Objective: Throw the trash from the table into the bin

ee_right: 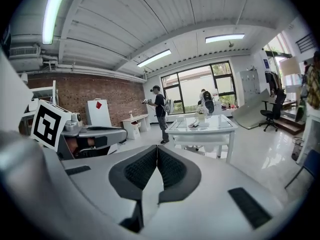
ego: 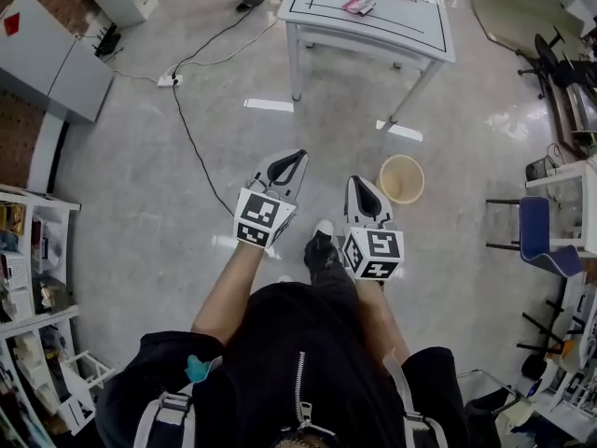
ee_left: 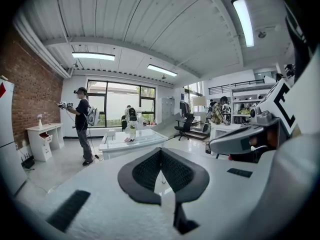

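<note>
Steep downward look over a wide stretch of glossy pale grey floor (ego: 140, 185), open from the wearer's feet to a white table (ego: 401, 26) at the top edge. Thin black cable (ego: 191, 138) snaking across the floor at left from a white power strip (ego: 168, 80). Pale grey cabinet (ego: 56, 59) and cluttered shelves (ego: 33, 278) along the left edge. Blue chair (ego: 536, 231) and other furniture along the right edge. Open floor straight ahead up to the table's near legs.

Left gripper (ego: 295, 160) and right gripper (ego: 360, 185) side by side at centre, both pointing toward the table, each with a cube of black-and-white square markers. Left jaws together, dark pads meeting at the tips, nothing between them. Right jaws likewise pressed together and empty.

Trash (ego: 354, 6), a small pink-and-white scrap, flat on the tabletop inside a black outlined rectangle, beyond both sets of jaws and well apart from them. More small items at the table's far right corner, too small to identify. Bin (ego: 401, 178), round, pale tan and open-topped, on the floor just right of the right gripper in the head view, nearer than the table.

Gripper bodies smooth white. Pads black, finely ribbed, curved like leaves. Tabletop flat and shiny, legs white and splayed outward.
</note>
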A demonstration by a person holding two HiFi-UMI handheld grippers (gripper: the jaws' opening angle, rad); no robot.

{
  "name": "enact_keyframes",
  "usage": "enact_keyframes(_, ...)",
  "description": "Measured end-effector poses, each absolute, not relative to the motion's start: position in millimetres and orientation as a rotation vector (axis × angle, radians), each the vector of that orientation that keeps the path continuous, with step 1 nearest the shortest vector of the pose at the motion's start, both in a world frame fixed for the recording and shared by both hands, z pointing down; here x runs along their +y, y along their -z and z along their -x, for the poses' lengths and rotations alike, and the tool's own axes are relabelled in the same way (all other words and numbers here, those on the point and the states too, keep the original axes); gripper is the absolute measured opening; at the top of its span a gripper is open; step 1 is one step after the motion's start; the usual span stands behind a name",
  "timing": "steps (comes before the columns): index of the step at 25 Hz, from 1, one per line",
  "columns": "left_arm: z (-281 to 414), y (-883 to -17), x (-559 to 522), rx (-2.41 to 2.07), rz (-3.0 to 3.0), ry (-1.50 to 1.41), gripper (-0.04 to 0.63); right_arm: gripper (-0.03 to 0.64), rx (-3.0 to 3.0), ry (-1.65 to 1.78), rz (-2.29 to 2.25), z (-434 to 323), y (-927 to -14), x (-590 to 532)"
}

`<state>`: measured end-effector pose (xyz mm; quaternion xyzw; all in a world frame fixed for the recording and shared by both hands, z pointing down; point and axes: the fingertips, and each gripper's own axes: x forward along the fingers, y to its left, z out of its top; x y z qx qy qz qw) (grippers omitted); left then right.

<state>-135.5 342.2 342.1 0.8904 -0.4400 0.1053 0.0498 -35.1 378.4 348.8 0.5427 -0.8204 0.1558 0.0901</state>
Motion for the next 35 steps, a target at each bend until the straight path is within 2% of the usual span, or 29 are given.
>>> enact_keyframes(19,80,-331,240,-1.393,-2.71,-0.317,0.006,0.009,-2.503,-0.437,-1.557,-12,-342,272)
enact_keyframes(35,104,-343,116,-1.401,-2.653,-0.256,0.005,0.009,-2.44,-0.449,-1.512,8,-358,157)
